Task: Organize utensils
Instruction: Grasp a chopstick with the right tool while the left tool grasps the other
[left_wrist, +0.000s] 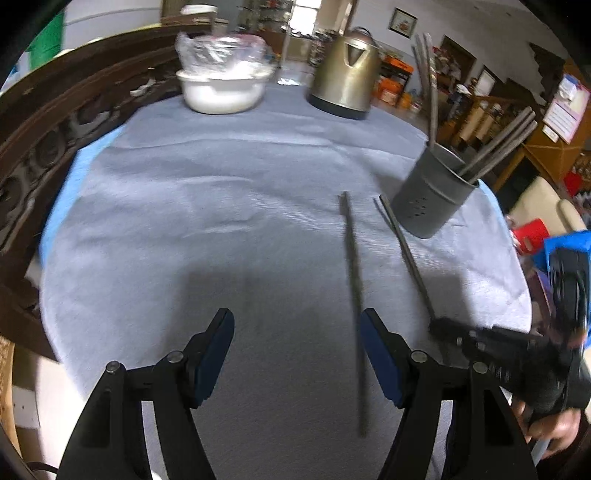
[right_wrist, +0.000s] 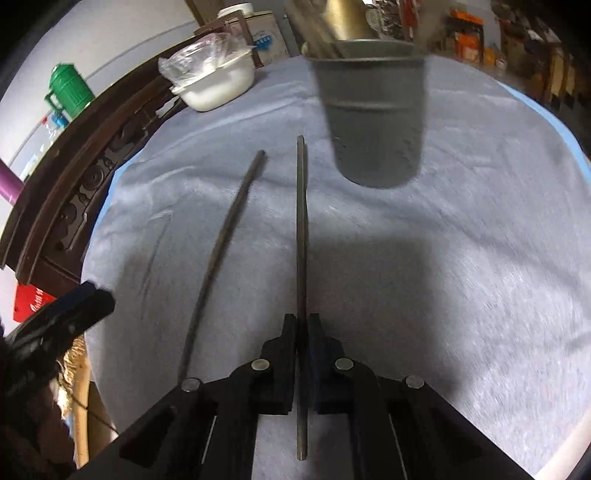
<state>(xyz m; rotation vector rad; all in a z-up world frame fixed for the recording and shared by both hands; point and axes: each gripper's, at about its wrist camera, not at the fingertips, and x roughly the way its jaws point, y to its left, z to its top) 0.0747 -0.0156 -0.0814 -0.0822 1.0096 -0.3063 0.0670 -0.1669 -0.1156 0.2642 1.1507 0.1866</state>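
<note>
1. The right gripper (right_wrist: 303, 325) is clamped on one chopstick (right_wrist: 301, 236), which runs forward between its pads toward the grey holder (right_wrist: 373, 110).
2. The left gripper (left_wrist: 297, 354) is spread wide above the cloth, holding nothing; a second chopstick (left_wrist: 354, 295) lies just beside its right finger.
3. That makes two chopsticks outside the holder and several more standing in it, too blurred to count.
4. A grey tablecloth (left_wrist: 207, 206) covers the table; a white bowl (left_wrist: 221, 92) and a brass kettle (left_wrist: 347, 77) sit at the far edge.
</note>
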